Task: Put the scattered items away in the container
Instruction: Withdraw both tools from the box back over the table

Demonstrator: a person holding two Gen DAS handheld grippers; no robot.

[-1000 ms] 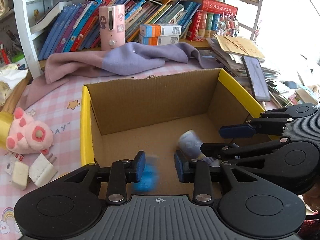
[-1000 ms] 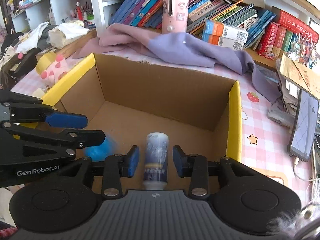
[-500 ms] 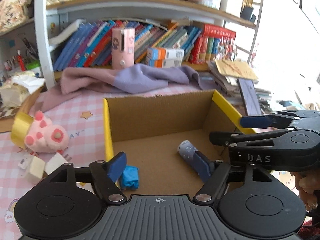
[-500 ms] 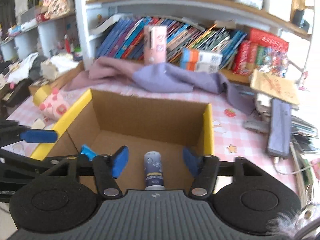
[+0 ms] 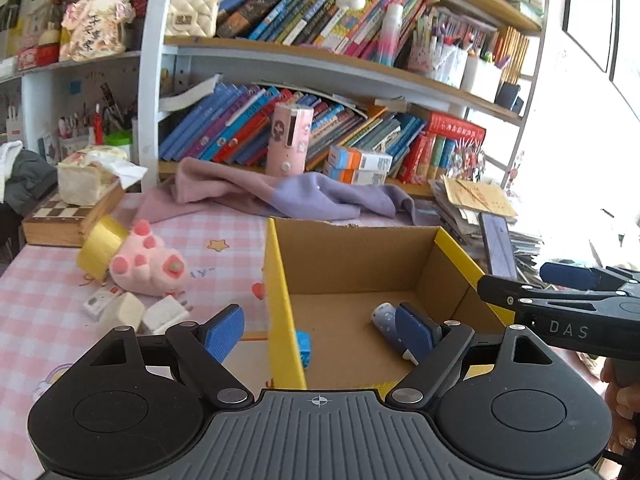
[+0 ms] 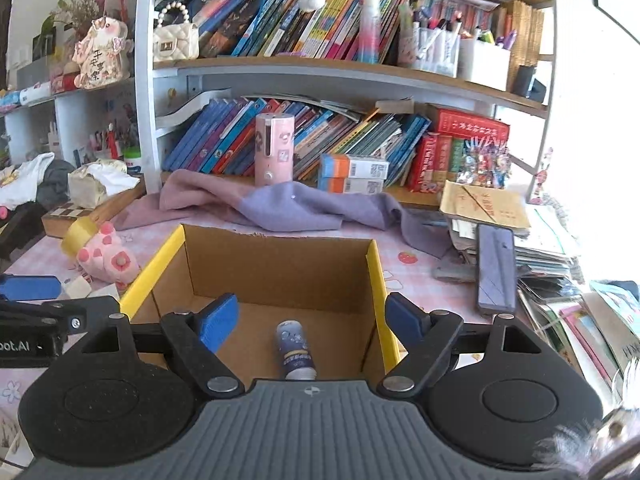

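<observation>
Left wrist view: left gripper [image 5: 320,330] has jaws wide and empty over the box [image 5: 282,304], where a blue packet [image 5: 303,346] lies at the left wall and a small bottle [image 5: 386,322] at 3 o'clock of it. Outside at 9 o'clock sit a pink plush [image 5: 146,266], tape roll [image 5: 100,246] and white plugs [image 5: 164,316]; plush looks soft and light, so pinch its middle. Right wrist view shows right gripper [image 6: 308,322] spread wide, empty, and the bottle's label, but hides the packet.

Right tool [image 6: 310,320] spread wide, empty, above cardboard box [image 6: 276,264]. Blue bottle [image 6: 294,350] lying on box floor. Pink plush [image 6: 106,258] on worktop, left.
</observation>
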